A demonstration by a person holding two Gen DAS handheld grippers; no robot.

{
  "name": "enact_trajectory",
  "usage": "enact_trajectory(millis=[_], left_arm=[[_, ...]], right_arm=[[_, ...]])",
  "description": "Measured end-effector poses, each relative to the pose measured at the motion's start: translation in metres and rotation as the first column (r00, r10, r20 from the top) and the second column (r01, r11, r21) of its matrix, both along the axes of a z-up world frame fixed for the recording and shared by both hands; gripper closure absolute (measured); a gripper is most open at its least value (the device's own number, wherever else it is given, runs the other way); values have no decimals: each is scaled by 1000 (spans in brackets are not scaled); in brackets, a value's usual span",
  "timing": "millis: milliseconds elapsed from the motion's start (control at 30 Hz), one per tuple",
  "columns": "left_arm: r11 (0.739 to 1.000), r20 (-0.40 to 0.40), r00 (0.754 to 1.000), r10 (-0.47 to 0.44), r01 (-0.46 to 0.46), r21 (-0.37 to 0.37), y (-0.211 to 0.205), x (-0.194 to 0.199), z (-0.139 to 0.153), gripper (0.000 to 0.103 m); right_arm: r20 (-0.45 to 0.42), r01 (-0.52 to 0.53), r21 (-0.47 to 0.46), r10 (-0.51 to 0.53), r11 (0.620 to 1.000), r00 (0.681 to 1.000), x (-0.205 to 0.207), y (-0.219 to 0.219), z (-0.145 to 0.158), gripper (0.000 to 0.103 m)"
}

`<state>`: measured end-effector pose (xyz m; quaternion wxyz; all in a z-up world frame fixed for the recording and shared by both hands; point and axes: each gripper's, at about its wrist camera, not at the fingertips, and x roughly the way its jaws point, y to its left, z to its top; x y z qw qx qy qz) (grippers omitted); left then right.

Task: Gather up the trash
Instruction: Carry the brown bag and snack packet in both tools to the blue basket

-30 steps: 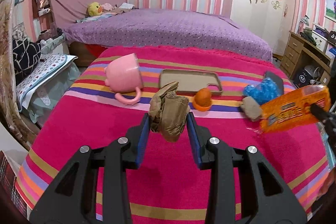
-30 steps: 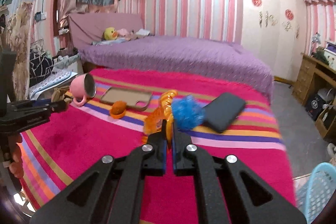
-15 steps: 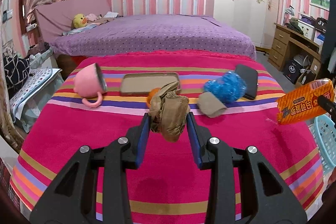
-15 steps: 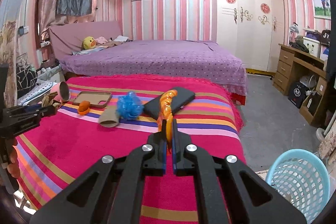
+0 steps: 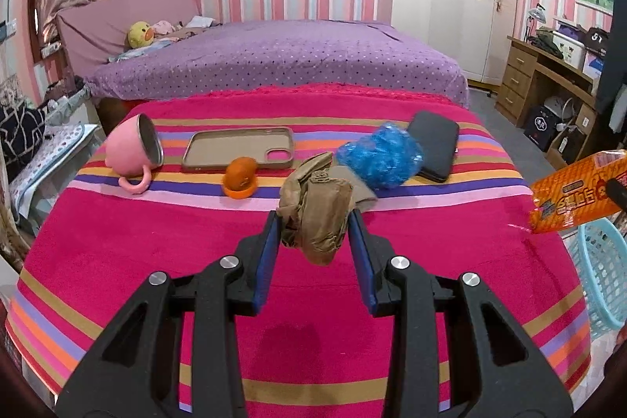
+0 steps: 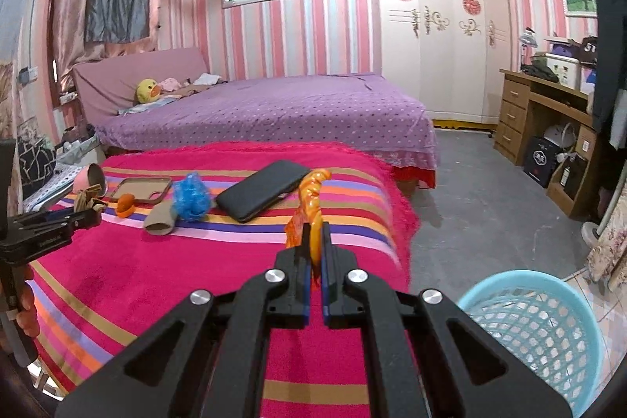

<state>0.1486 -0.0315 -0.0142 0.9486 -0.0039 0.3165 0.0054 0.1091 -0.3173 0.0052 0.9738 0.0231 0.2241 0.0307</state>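
Observation:
My left gripper (image 5: 314, 222) is shut on a crumpled brown paper wad (image 5: 315, 212) and holds it above the striped pink blanket (image 5: 156, 241). It also shows in the right wrist view (image 6: 91, 203). My right gripper (image 6: 314, 228) is shut on an orange snack wrapper (image 6: 310, 206), seen edge-on; the wrapper also shows at the right of the left wrist view (image 5: 580, 196). A light blue mesh basket (image 6: 533, 335) stands on the floor at the lower right, beside the blanket's edge, and its rim shows in the left wrist view (image 5: 599, 269).
On the blanket lie a blue crumpled plastic ball (image 5: 380, 155), a grey-brown scrap (image 6: 158, 218), an orange peel piece (image 5: 240, 179), a tipped pink mug (image 5: 135, 153), a tan phone case (image 5: 239, 153) and a black phone (image 5: 435, 143). A purple bed (image 6: 274, 112) stands behind; a wooden desk (image 6: 548, 128) right.
Both views have swung rightward. The right gripper has carried the orange wrapper toward the blanket's right edge, and the blue basket has come into fuller view. The left gripper still holds the brown wad.

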Motion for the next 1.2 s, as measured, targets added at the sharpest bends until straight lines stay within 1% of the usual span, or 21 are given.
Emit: enact_trajectory(millis=[133, 200, 267, 333, 567, 633, 733, 900, 967, 1067, 1200], left_arm=[[1000, 2, 1000, -22, 22, 5, -26, -3, 7, 68], [999, 19, 999, -30, 30, 26, -41, -6, 12, 68], [999, 35, 998, -43, 42, 23, -57, -9, 16, 68], [997, 45, 997, -70, 70, 14, -77, -12, 20, 68], [984, 79, 981, -176, 173, 42, -155, -26, 23, 68], [978, 85, 974, -208, 205, 42, -179, -30, 20, 68], [967, 75, 964, -256, 254, 32, -212, -34, 11, 68], [943, 36, 942, -332, 331, 30, -264, -39, -8, 68], [937, 21, 937, -348, 348, 26, -277, -40, -15, 68], [927, -8, 927, -375, 375, 13, -299, -40, -26, 68], [909, -18, 909, -415, 416, 21, -330, -43, -36, 68]], right_arm=[[6, 36, 4, -36, 999, 999, -10, -32, 3, 100], [7, 50, 8, -50, 999, 999, -13, -45, 3, 100], [9, 75, 1, -75, 997, 997, -19, -62, 3, 99], [10, 98, -6, -98, 995, 995, -26, -79, 2, 99], [13, 186, 3, -186, 983, 982, -54, -138, -4, 99], [6, 214, 5, -214, 977, 977, -61, -154, -8, 99], [-12, 256, -5, -256, 967, 967, -68, -179, -16, 99], [-50, 333, 6, -333, 943, 942, -81, -220, -31, 99], [-74, 360, 11, -358, 933, 931, -84, -234, -39, 99], [-93, 386, 11, -383, 923, 919, -88, -251, -46, 99], [-96, 395, 24, -391, 918, 915, -90, -261, -49, 99]])
